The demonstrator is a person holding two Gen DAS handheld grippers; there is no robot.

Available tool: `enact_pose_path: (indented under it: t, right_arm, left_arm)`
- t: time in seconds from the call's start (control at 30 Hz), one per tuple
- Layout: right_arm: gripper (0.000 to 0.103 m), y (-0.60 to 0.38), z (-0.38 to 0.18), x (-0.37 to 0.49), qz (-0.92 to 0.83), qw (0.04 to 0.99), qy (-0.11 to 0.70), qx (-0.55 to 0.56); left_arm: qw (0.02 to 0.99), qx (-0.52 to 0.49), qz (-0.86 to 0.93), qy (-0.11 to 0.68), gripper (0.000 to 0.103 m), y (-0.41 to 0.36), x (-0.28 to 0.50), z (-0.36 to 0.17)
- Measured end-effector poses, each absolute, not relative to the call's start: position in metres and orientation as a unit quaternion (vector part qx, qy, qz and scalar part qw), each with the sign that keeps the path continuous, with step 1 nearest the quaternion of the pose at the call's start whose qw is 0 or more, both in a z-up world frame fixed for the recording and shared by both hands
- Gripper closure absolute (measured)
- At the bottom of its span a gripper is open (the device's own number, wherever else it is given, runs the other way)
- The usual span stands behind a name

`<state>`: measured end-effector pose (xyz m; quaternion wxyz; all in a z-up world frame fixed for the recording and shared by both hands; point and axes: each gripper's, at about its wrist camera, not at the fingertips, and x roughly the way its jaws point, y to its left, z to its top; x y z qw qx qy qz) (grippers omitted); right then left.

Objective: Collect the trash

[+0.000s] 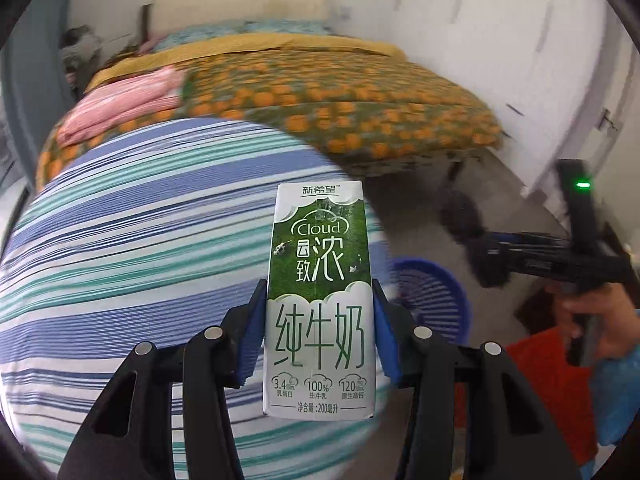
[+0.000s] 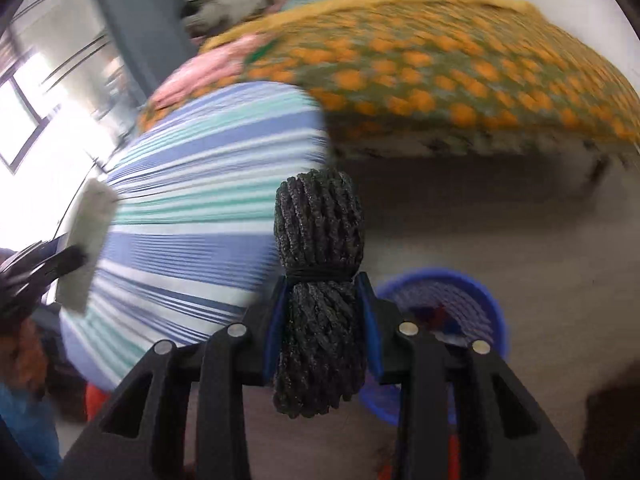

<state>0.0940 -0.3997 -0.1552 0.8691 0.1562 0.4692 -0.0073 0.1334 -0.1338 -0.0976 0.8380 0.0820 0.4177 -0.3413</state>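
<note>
A green and white milk carton (image 1: 320, 300) stands upright between the blue pads of my left gripper (image 1: 320, 312), which is shut on it above the striped surface. A black foam net bundle (image 2: 320, 296), tied round its middle, is clamped in my right gripper (image 2: 322, 312), which is shut on it. A blue plastic basket (image 1: 432, 300) sits on the floor, to the right behind the carton in the left wrist view. The basket (image 2: 472, 304) lies just right of the bundle in the right wrist view, with some trash inside. The right gripper (image 1: 532, 256) shows blurred at the right edge of the left wrist view; the carton (image 2: 86, 240) and left gripper show blurred at the left of the right wrist view.
A surface with a blue, teal and white striped cover (image 1: 140, 260) fills the left. Behind it stands a bed with an orange-patterned quilt (image 1: 340, 96) and pink cloth (image 1: 124, 104). Grey floor (image 2: 500, 220) lies between bed and basket. A person's hand (image 1: 600, 320) holds the right gripper. Something red (image 1: 552, 384) lies low at the right.
</note>
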Motion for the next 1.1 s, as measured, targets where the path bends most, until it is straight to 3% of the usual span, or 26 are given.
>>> enact_pose_path:
  t: [0.23, 0.6, 0.67, 0.73, 0.8, 0.87, 0.97, 1.1]
  right_arm:
    - [0.07, -0.476, -0.216, 0.061, -0.08, 0.844, 0.491, 0.203]
    - [0.066, -0.542, -0.298, 0.052, -0.09, 0.811, 0.5, 0.29]
    - [0.048, -0.547, -0.308, 0.053, -0.089, 0.802, 0.506, 0.304]
    - [0.038, -0.554, -0.314, 0.052, -0.1, 0.797, 0.505, 0.315]
    - [0.037, -0.56, -0.313, 0.048, -0.111, 0.796, 0.499, 0.325]
    - [0.024, -0.565, -0.307, 0.042, -0.128, 0.796, 0.492, 0.328]
    - [0.018, -0.57, -0.288, 0.028, -0.159, 0.807, 0.47, 0.322]
    - [0.012, -0.568, -0.255, 0.005, -0.179, 0.823, 0.432, 0.324]
  left_arm:
    - [0.783, 0.09, -0.424, 0.447, 0.055, -0.255, 0.088, -0.134]
    - [0.754, 0.123, -0.403, 0.504, 0.053, -0.36, 0.098, -0.26]
    - [0.753, 0.128, -0.401, 0.506, 0.049, -0.37, 0.101, -0.275]
    - [0.751, 0.134, -0.401, 0.506, 0.032, -0.378, 0.103, -0.286]
    - [0.755, 0.146, -0.399, 0.5, 0.026, -0.38, 0.103, -0.291]
    - [0.755, 0.15, -0.403, 0.496, 0.02, -0.379, 0.101, -0.289]
    - [0.773, 0.138, -0.405, 0.469, 0.009, -0.37, 0.089, -0.271]
    - [0.8, 0.115, -0.408, 0.425, 0.005, -0.352, 0.065, -0.228]
